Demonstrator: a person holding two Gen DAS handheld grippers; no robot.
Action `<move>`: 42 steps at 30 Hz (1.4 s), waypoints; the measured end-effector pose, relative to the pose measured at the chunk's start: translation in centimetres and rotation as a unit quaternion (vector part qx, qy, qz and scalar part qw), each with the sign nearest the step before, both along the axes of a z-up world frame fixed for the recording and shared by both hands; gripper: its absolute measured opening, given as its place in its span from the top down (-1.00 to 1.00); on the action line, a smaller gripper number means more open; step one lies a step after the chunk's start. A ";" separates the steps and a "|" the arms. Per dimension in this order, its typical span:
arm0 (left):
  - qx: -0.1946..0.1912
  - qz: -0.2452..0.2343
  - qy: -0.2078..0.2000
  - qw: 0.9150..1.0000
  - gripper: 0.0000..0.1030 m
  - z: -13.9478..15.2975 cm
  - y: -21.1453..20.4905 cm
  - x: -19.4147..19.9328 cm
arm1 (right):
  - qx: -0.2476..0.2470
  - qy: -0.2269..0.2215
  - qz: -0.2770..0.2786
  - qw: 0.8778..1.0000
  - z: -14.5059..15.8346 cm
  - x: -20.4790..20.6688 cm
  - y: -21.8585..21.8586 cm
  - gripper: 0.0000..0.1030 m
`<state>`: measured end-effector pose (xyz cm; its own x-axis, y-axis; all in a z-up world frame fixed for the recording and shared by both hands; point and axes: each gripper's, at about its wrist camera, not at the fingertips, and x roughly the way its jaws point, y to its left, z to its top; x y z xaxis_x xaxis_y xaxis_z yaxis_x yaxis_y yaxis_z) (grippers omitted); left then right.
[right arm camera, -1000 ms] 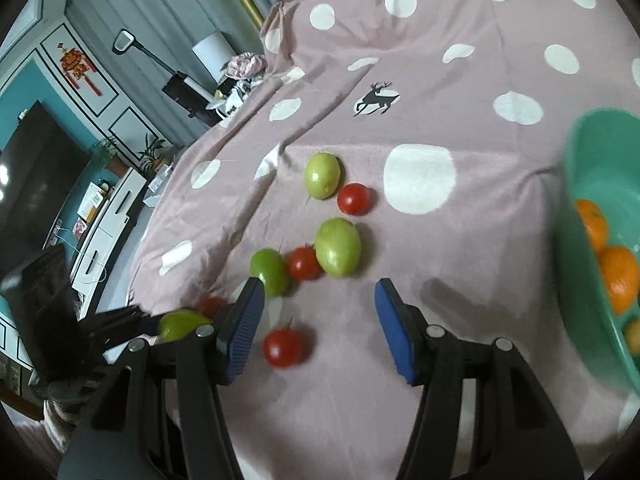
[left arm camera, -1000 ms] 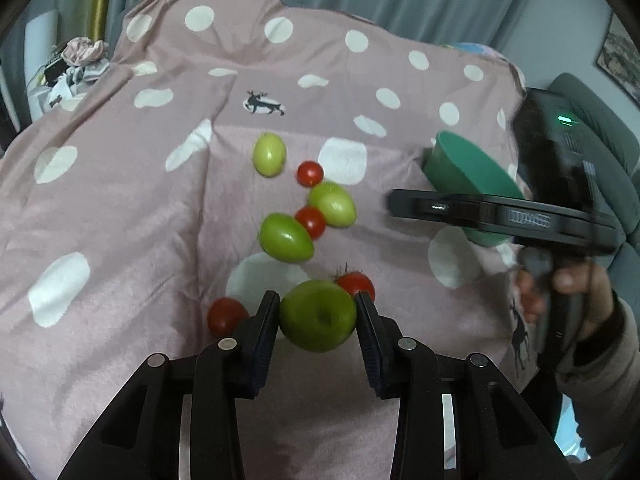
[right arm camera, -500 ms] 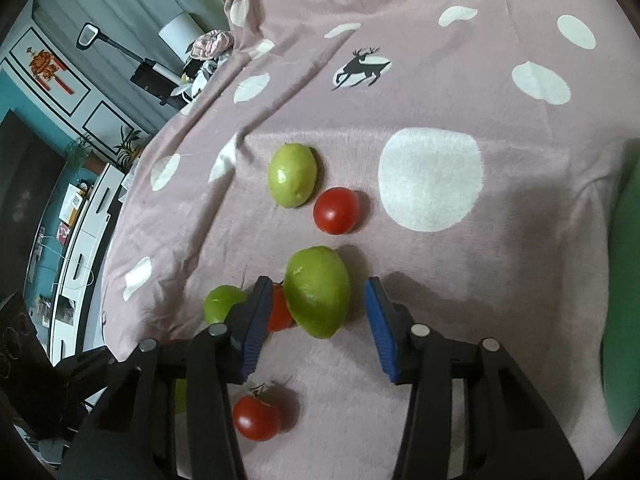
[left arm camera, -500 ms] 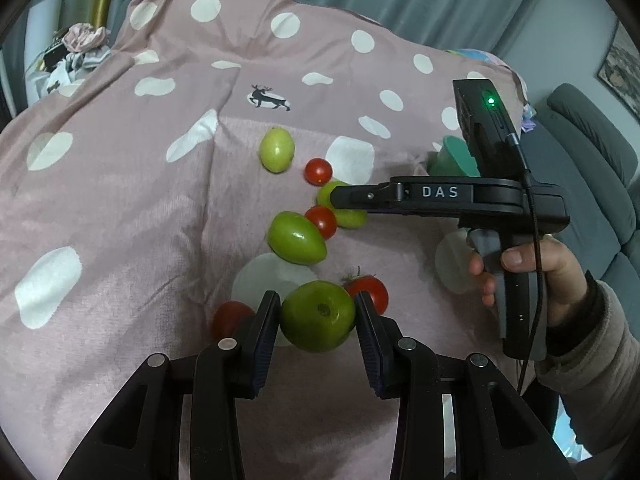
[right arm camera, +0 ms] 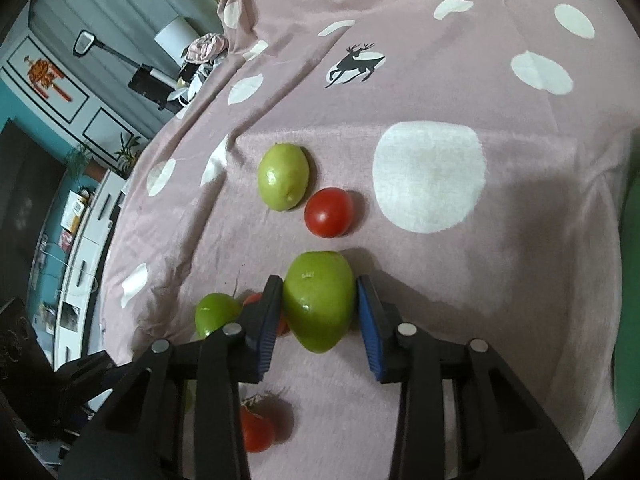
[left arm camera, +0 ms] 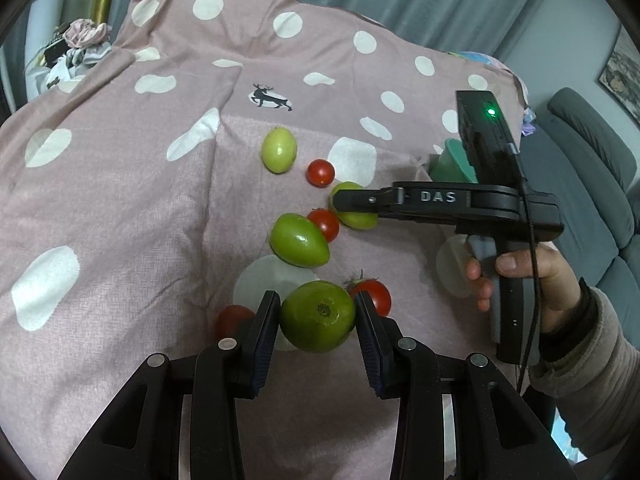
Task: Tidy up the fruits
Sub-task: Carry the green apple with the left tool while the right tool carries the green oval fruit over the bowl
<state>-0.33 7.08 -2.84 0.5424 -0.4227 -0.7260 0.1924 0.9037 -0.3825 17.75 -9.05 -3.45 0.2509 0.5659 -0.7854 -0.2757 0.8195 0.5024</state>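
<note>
**A:** Left wrist view: your left gripper [left arm camera: 316, 322] is clamped on a round green fruit [left arm camera: 317, 322], pads touching both sides. It looks lifted off the pink cloth [left arm camera: 120, 208], though that's hard to confirm from this angle. Red tomatoes [left arm camera: 370, 296] sit just beside and behind it. The right gripper [left arm camera: 356, 204] reaches in over a pale green fruit [left arm camera: 354, 218].

**B:** Right wrist view?

**A:** The blue pads [right arm camera: 266, 322] bracket a pointed green fruit [right arm camera: 318, 300] lying on the cloth. The left pad touches; I can't tell if the right one has contact. So: jaws closing around it, grip not confirmed.

**B:** Step?

**A:** Double pick, mid-grasp. Next, finish squeezing on the right, lift both clear, and carry them to the green bowl [left arm camera: 454, 160].

**B:** View differences?

**A:** Only the left view shows the bowl properly; in the right it's just a green sliver at the edge. Only the right view shows the pad gap.
</note>
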 end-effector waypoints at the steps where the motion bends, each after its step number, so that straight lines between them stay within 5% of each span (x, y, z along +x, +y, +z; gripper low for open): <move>1: 0.000 0.000 0.000 1.000 0.25 0.0 0.0 0.0 | 0.003 0.000 -0.001 1.000 0.1 -0.2 -0.2 0.28; 15: 0.013 -0.011 -0.013 1.000 0.25 1.6 -1.8 -0.5 | 0.046 -0.029 -0.012 0.998 3.3 -4.8 -3.5 0.28; 42: 0.047 -0.042 -0.052 0.997 0.25 5.5 -8.0 0.0 | 0.025 -0.130 -0.049 0.990 8.0 -11.3 -9.8 0.28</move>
